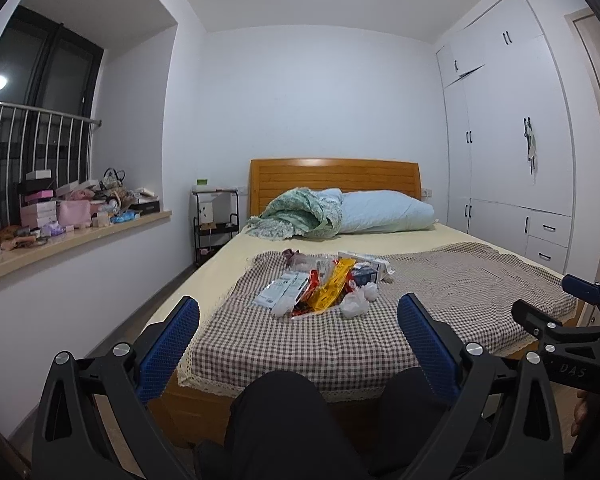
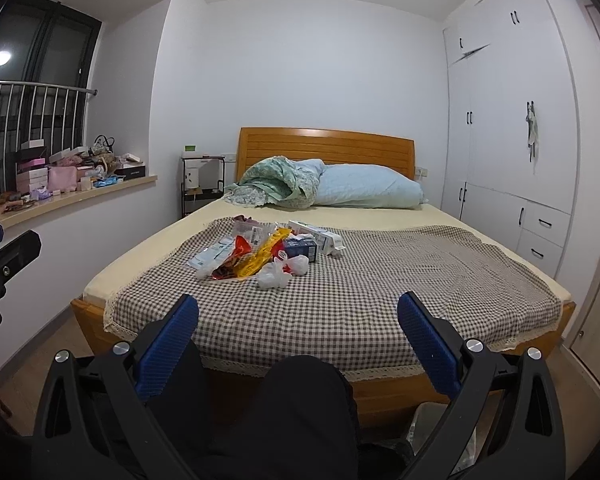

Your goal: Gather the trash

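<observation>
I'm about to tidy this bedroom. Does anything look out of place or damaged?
Yes. A pile of wrappers and cartons lies on the checked cloth spread over the bed. High on the white wardrobe, one upper cabinet door hangs crooked, out of line with its neighbours.

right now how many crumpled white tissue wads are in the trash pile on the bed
2 that I can tell: a bigger wad at the pile's near edge, and a smaller wad just behind it to the right. More may be hidden under the wrappers.

Soft, even overhead light fills the room; a ceiling lamp reflects in the dark window (image 1: 40, 68). Fisheye bends walls at the edges, corners vignette black, focus stays fairly sharp.
</observation>
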Tool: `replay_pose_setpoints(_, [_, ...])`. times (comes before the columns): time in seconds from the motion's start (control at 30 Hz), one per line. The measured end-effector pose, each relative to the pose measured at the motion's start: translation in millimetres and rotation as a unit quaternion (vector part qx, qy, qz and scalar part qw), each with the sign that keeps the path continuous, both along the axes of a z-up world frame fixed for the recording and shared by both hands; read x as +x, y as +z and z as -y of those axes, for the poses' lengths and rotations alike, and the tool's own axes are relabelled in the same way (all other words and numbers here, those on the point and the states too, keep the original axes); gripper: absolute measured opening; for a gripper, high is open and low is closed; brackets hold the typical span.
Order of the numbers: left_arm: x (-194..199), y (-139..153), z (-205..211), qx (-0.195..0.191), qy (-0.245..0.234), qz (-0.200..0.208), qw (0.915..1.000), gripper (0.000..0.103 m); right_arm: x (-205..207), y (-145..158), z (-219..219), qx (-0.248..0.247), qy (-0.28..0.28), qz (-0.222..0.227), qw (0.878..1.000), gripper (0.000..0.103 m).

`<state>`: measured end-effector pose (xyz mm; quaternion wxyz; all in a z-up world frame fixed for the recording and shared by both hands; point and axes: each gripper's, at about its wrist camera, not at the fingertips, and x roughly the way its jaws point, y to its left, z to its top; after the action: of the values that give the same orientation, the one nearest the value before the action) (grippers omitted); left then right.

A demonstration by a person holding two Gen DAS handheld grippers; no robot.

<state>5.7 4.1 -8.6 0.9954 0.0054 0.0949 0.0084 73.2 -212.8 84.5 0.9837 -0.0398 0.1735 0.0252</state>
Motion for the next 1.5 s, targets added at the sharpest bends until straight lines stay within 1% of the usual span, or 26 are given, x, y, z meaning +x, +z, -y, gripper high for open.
replay_pose_setpoints(0.23, [24.3, -14.2, -6.4, -0.007, 0.008, -0.033, 0.9994, 0.096, 11.7, -12.2, 11.4, 0.015, -0.004, -0.017, 1.000, 0.096])
replay_pose_setpoints(0.43, [47.8, -24.8, -8.0, 0.004, 0.020, -0.049, 0.9986, 0.096, 24.6, -18.1, 23.0, 0.020, -0.015, -0.023, 0.999, 0.096])
replay_pose_setpoints(0.63, [76.6, -33.8, -11.0, 0.009, 0.024, -0.058, 0.9980, 0.096, 52.4, -29.6, 27.3, 0.016, -0.018, -0.048, 0.999, 0.096])
replay_pose_setpoints(0.73, [98.3, -36.3, -14.6, 0.011, 0.029, -0.063, 0.9975, 0.096, 72.3, -36.4, 25.0, 0.008, -0.015, -0.060, 0.998, 0.096])
replay_pose_setpoints(0.83, [121.2, -40.1, -19.9, 0.009, 0.035, -0.073, 0.9967, 0.096, 96.8, -43.6, 24.5, 0.011, -0.012, -0.076, 0.997, 0.096])
replay_pose_setpoints(1.03, [173.9, -50.9, -34.0, 0.007, 0.046, -0.094, 0.9945, 0.096, 151.9, -61.1, 23.8, 0.023, -0.006, -0.106, 0.994, 0.096])
replay_pose_setpoints(1.1, [192.9, -56.3, -38.2, 0.005, 0.045, -0.107, 0.9932, 0.096, 175.9, -69.5, 23.0, 0.027, -0.004, -0.121, 0.992, 0.096])
replay_pose_setpoints(1.13, [202.5, -59.7, -43.2, 0.002, 0.045, -0.114, 0.9925, 0.096, 183.4, -71.8, 22.6, 0.028, -0.005, -0.122, 0.992, 0.096])
replay_pose_setpoints(1.2, [218.8, -64.3, -48.5, -0.004, 0.041, -0.126, 0.9911, 0.096, 203.4, -79.0, 24.1, 0.046, 0.003, -0.121, 0.992, 0.096])
replay_pose_setpoints(1.27, [237.8, -69.8, -53.1, -0.002, 0.044, -0.138, 0.9894, 0.096, 224.6, -88.7, 19.4, 0.043, 0.024, -0.161, 0.986, 0.096])
replay_pose_setpoints(1.33, [253.6, -74.9, -54.7, 0.000, 0.044, -0.151, 0.9876, 0.096, 246.5, -99.3, 12.0, 0.021, 0.024, -0.201, 0.979, 0.096])
replay_pose_setpoints(1.43, [278.2, -86.5, -61.0, 0.001, 0.041, -0.172, 0.9842, 0.096, 265.7, -106.1, 6.0, 0.034, 0.039, -0.214, 0.975, 0.096])
replay_pose_setpoints(1.5, [298.7, -96.7, -64.5, -0.002, 0.031, -0.188, 0.9816, 0.096, 276.7, -109.0, -2.1, 0.027, 0.049, -0.221, 0.974, 0.096])
